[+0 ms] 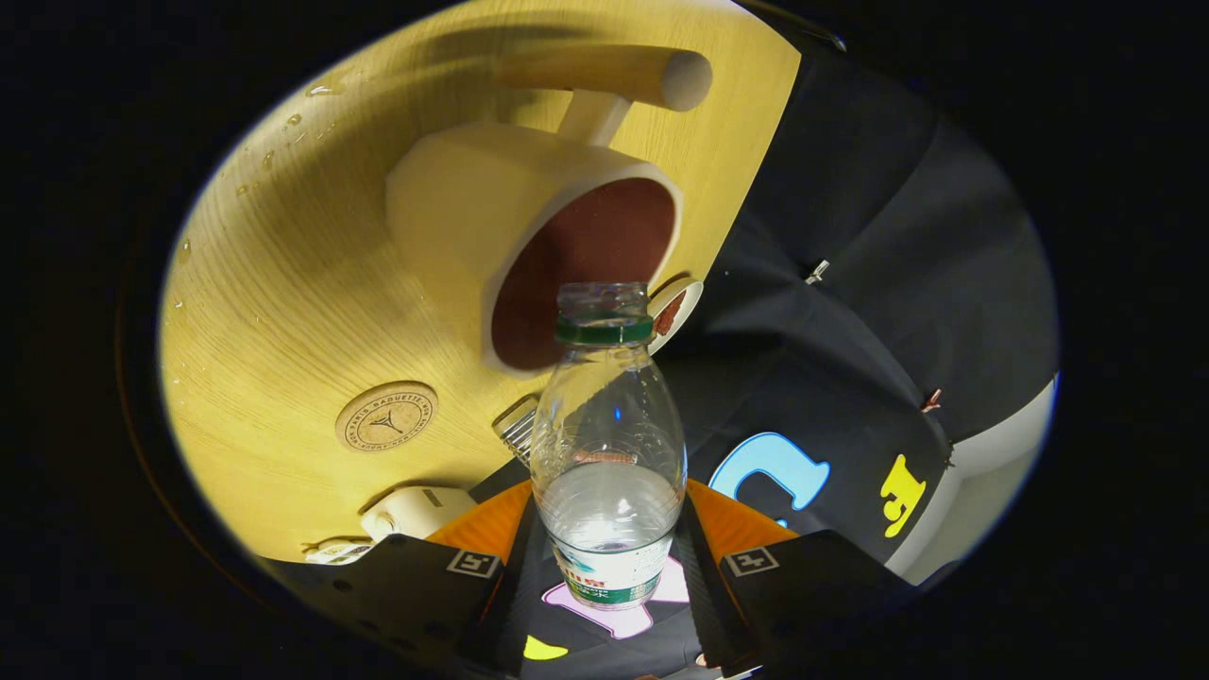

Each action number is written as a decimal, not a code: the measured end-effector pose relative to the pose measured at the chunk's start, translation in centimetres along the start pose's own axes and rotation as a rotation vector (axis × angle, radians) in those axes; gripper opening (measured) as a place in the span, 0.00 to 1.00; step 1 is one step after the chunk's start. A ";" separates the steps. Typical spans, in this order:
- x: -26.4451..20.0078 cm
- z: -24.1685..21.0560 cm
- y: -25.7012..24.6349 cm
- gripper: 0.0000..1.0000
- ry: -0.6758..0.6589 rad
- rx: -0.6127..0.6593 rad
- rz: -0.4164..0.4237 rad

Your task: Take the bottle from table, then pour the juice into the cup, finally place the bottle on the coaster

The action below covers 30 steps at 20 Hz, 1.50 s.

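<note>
- The clear plastic bottle with a green neck ring point(608, 444) sits clamped between the 2 fingers of the gripper point(609, 567), which press on its labelled lower part; its base is hidden behind them.
- Its cap is off, and the open mouth reaches the rim of the cream ceramic cup with a dark red inside point(529, 236).
- Clear liquid pools in the lower half of the bottle.
- The cup's side handle is a pale rounded peg.
- The round wooden coaster with an engraved mark point(386, 416) lies flat on the yellow wood-grain table point(264, 283), beside the cup.
- Droplets fleck the table.
- A small white object point(416, 511), possibly a plug, is partly cut off by the fingers.
</note>
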State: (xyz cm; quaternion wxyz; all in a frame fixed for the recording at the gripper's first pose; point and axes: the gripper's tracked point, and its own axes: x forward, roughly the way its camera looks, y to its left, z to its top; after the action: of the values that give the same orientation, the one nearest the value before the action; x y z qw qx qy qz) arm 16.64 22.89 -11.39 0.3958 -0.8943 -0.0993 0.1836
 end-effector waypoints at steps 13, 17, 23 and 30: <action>-3.4 -3.5 2.2 0.71 0.126 0.442 0.060; -5.1 -5.4 1.9 0.71 0.181 0.754 0.078; -7.1 -7.3 0.3 0.71 0.190 1.292 0.108; -6.8 -10.0 -1.8 0.71 0.087 1.769 0.078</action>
State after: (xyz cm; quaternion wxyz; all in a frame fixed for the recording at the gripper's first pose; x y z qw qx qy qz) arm 14.44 15.20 -2.17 0.9391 -0.2697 0.1248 0.1724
